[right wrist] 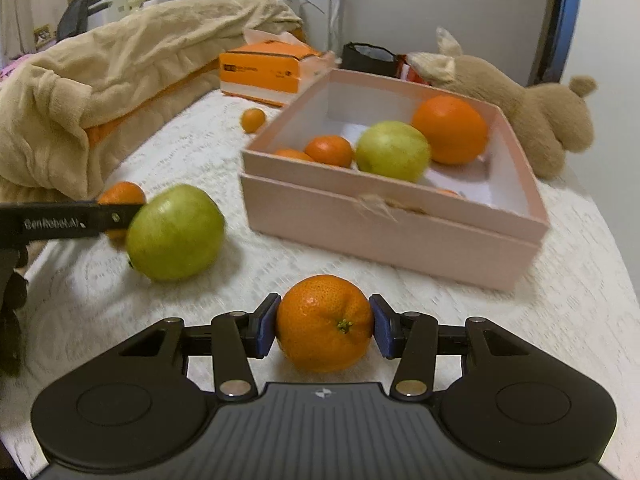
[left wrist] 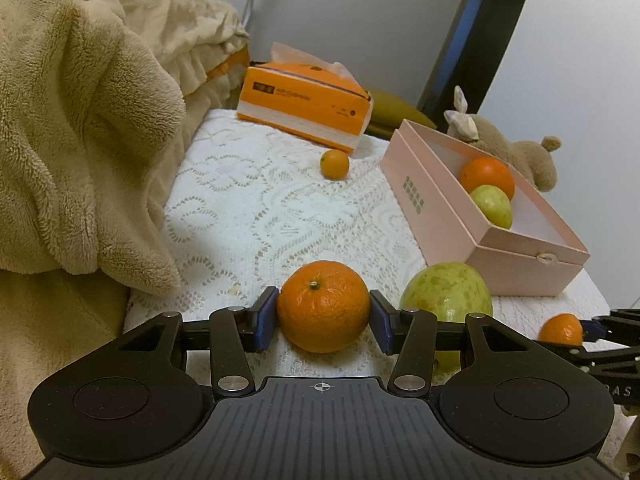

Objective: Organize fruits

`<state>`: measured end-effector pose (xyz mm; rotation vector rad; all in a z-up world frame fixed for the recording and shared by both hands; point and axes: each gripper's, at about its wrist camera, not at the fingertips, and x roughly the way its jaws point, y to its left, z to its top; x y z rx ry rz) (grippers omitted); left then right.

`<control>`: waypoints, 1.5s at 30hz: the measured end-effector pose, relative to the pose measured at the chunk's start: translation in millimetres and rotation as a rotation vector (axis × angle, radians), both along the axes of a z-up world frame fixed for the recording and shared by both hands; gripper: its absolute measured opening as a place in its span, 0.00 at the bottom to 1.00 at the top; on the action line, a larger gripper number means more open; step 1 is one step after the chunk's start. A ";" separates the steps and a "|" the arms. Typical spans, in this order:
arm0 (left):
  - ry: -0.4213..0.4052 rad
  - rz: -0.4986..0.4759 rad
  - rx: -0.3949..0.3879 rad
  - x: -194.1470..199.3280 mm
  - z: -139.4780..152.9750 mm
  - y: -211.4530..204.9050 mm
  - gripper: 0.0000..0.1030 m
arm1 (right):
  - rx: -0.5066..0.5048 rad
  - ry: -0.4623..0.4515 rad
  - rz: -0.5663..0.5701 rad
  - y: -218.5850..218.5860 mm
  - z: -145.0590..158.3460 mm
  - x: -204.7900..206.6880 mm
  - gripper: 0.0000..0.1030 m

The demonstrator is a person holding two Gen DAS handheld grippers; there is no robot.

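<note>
My left gripper (left wrist: pixel 323 314) is shut on a mandarin (left wrist: pixel 323 306) low over the white lace cloth (left wrist: pixel 248 200). My right gripper (right wrist: pixel 324 326) is shut on another mandarin (right wrist: pixel 325 323), in front of the pink box (right wrist: pixel 384 232). The box holds a big orange (right wrist: pixel 450 129), a green guava (right wrist: pixel 392 150) and small mandarins (right wrist: pixel 329 150). A loose green guava (right wrist: pixel 174 232) lies left of the box, beside my left gripper's finger (right wrist: pixel 60 220); it also shows in the left wrist view (left wrist: pixel 446 294). A small kumquat (left wrist: pixel 334 164) lies near the tissue box.
An orange tissue box (left wrist: pixel 304 106) stands at the back. A beige fleece blanket (left wrist: pixel 80 128) is heaped along the left. A plush toy (right wrist: pixel 520 104) lies behind the pink box. A black bag (right wrist: pixel 366 56) is at the far back.
</note>
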<state>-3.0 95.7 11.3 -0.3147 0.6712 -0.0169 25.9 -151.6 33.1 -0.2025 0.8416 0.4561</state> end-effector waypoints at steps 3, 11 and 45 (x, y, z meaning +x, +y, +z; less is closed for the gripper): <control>-0.001 -0.001 0.002 -0.2 0.1 0.0 0.52 | -0.023 -0.006 0.015 -1.1 -0.6 -4.7 0.46; -0.003 -0.001 0.003 -0.2 -0.2 0.0 0.52 | 0.097 -0.014 0.109 -5.5 6.9 -23.2 0.73; -0.453 -0.119 -0.075 48.8 156.4 -15.3 0.51 | 0.148 -0.431 -0.041 -41.7 145.4 33.3 0.47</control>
